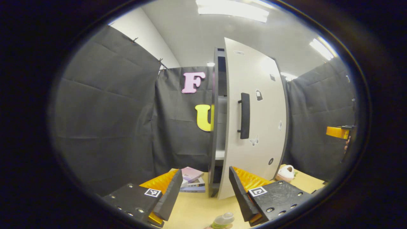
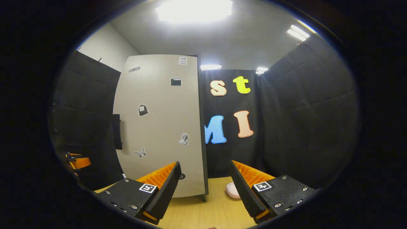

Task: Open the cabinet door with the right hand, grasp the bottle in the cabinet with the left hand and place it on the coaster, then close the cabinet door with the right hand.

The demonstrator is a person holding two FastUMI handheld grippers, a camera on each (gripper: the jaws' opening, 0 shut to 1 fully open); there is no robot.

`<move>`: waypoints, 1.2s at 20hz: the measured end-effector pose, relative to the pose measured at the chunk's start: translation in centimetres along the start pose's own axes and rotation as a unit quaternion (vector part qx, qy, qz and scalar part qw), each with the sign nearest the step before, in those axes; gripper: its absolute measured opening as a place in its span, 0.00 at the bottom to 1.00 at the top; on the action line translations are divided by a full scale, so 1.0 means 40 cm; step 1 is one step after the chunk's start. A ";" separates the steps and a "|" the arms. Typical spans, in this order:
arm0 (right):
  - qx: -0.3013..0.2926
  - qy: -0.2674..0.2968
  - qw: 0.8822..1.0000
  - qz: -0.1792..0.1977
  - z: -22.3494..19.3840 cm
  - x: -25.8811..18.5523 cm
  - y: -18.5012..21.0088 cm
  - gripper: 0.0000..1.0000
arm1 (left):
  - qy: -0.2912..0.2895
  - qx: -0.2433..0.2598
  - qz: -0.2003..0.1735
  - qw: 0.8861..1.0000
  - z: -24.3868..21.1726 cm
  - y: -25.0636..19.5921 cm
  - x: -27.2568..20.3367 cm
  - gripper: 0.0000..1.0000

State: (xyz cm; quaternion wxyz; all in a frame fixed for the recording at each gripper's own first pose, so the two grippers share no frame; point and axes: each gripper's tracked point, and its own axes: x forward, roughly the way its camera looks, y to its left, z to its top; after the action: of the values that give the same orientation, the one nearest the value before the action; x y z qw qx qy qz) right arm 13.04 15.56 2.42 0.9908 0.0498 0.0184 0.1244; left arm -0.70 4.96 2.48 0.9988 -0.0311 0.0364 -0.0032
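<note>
The tall grey cabinet point(image 1: 219, 79) stands on the wooden table with its pale door point(image 1: 257, 127) ajar, leaving a narrow gap onto the shelves. A black handle point(image 1: 244, 115) runs down the door. A small bottle point(image 1: 223, 219) with a translucent cap stands on the table just below my left gripper point(image 1: 205, 178), which is open and empty. In the right gripper view the door point(image 2: 159, 127) and the edge of its handle point(image 2: 117, 131) sit left of my open right gripper point(image 2: 205, 170). That gripper's orange body point(image 1: 337, 131) shows right of the cabinet.
A stack of books point(image 1: 192, 183) lies left of the cabinet's foot. A pink plush toy point(image 1: 286, 173) lies to its right, and I see the toy point(image 2: 232, 190) between the right gripper's fingers. The left gripper point(image 2: 76, 161) shows at the far left. Black cloth walls enclose the table point(image 1: 197, 210).
</note>
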 end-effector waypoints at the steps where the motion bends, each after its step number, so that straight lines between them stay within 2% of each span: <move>1: -0.003 -0.003 1.000 -0.002 0.003 0.000 -0.017 0.94 | 0.000 0.001 -0.001 1.000 0.006 -0.015 0.011 0.84; 6: -0.011 -0.014 1.000 0.003 0.006 0.002 -0.058 0.94 | -0.001 0.006 -0.004 1.000 0.011 -0.064 0.015 0.87; 9: -0.008 -0.016 1.000 0.003 0.001 0.019 -0.069 0.94 | 0.001 0.013 -0.001 1.000 0.012 -0.073 0.015 0.81; 14: 0.003 -0.009 1.000 0.006 -0.014 0.034 -0.075 0.94 | 0.001 0.023 0.005 1.000 0.019 -0.072 0.020 0.87; 24: 0.004 -0.011 1.000 0.008 -0.007 0.031 -0.071 0.94 | -0.004 0.029 0.010 1.000 0.026 -0.073 0.007 0.87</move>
State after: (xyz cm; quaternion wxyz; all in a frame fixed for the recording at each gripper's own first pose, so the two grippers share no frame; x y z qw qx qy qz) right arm 14.91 13.16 1.83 0.9897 0.0552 0.0075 0.1320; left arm -0.34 2.10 3.68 0.9995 -0.0016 0.0323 0.0060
